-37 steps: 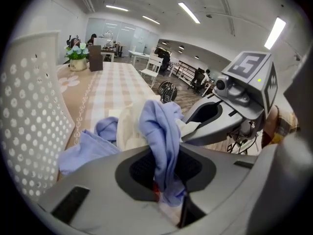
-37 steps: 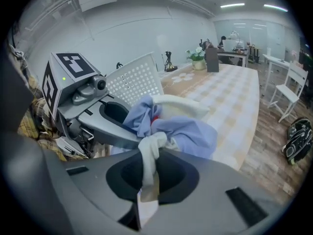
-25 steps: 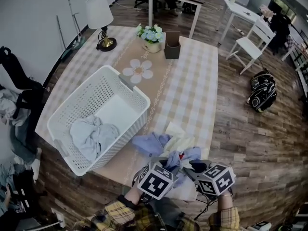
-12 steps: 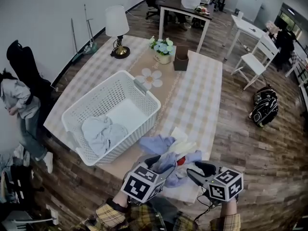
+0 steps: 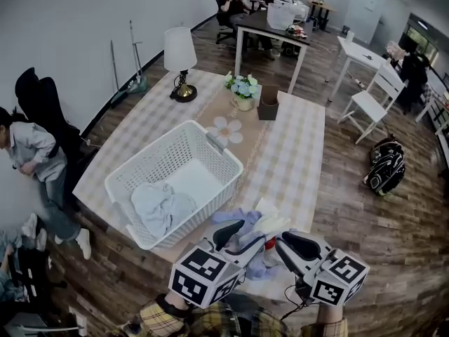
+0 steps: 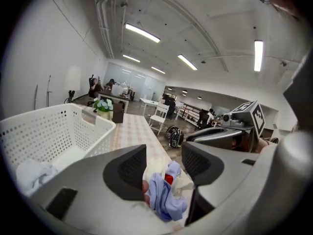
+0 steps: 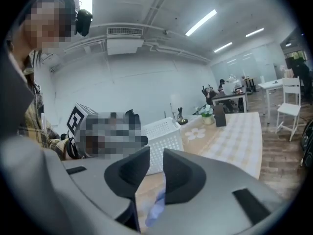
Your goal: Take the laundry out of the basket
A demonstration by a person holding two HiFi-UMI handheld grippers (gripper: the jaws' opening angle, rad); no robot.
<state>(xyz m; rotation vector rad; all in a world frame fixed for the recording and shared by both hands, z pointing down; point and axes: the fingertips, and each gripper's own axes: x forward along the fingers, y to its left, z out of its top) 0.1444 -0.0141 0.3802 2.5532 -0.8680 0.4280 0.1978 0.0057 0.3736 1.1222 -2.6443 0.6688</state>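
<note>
Both hand-held grippers are hovering at the bottom of the head view, above the near edge of the desk (image 5: 287, 153). The left hand-held gripper (image 5: 238, 239) is holding its jaws spread. They have just been easing inward a little, and nothing is caught between them. In its own view a pile (image 6: 164, 195) of blue, cream and red clothes is showing through the gap, lying on the desk below. The right hand-held gripper (image 5: 289, 248) is just beside the left one, on its right. Its jaws have just been closing and are standing nearly together with a narrow slit left. They are pinching nothing; only a blur of blue cloth is showing below the slit in its own view.

The white basket (image 5: 203, 202) is sitting at the centre left of the head view, on the checked cloth. One pale blue bundle of laundry (image 5: 163, 208) is lying in its near corner, and the rest of its floor is showing white. The pile is resting on the desk just to the lower right of the basket. A lamp (image 5: 180, 51), flowers (image 5: 242, 86) and a brown box (image 5: 268, 104) are standing at the far end.
</note>
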